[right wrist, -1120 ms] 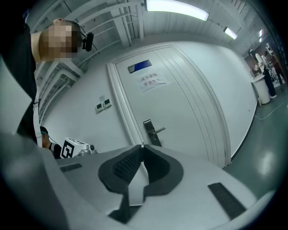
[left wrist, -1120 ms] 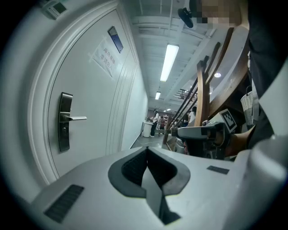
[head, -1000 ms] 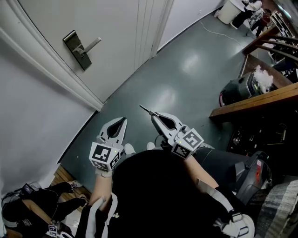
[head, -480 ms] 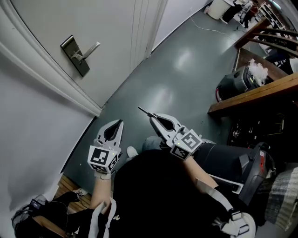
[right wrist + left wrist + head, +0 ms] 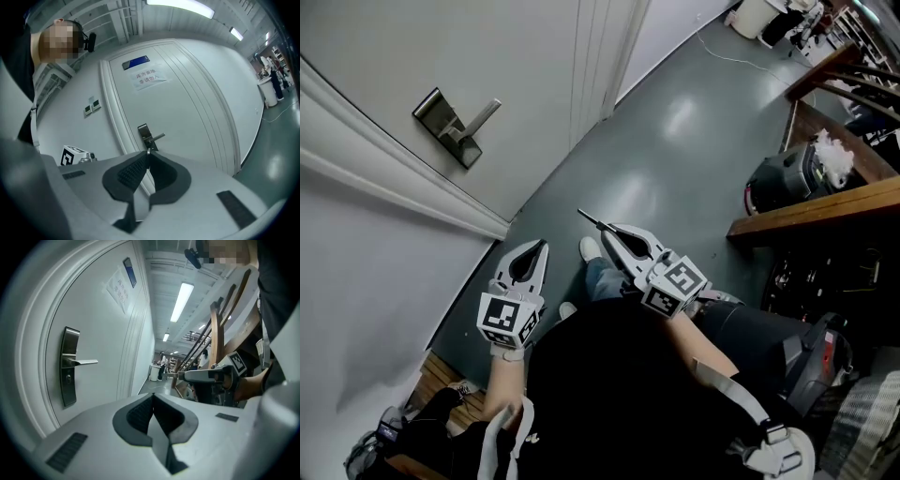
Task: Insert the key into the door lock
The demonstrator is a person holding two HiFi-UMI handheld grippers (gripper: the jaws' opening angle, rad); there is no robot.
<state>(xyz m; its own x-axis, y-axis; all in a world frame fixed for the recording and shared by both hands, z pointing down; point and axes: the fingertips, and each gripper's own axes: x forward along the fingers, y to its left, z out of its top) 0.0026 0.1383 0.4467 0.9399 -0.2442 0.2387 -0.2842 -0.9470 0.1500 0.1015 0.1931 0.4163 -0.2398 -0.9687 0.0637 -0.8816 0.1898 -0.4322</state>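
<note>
The white door (image 5: 516,66) carries a metal lock plate with a lever handle (image 5: 448,115), up and to the left of both grippers. The same lock plate shows in the left gripper view (image 5: 69,366) and straight ahead in the right gripper view (image 5: 145,136). My right gripper (image 5: 609,231) is shut on a thin key (image 5: 592,221) that sticks out from its tips toward the door, well short of the lock; the key's end peeks above the jaws (image 5: 148,151). My left gripper (image 5: 541,247) hangs beside it, shut with nothing in it (image 5: 152,397).
A white wall and door frame (image 5: 403,187) run along the left. At the right are wooden stair rails (image 5: 825,202) and a dark machine (image 5: 787,178). A shoe (image 5: 589,248) stands on the grey-green floor (image 5: 675,159). Bags (image 5: 403,436) lie at the lower left.
Both grippers keep nearly the same pose, the key still pointing at the door. The head view has shifted a little, and a foot has stepped forward under the right gripper.
</note>
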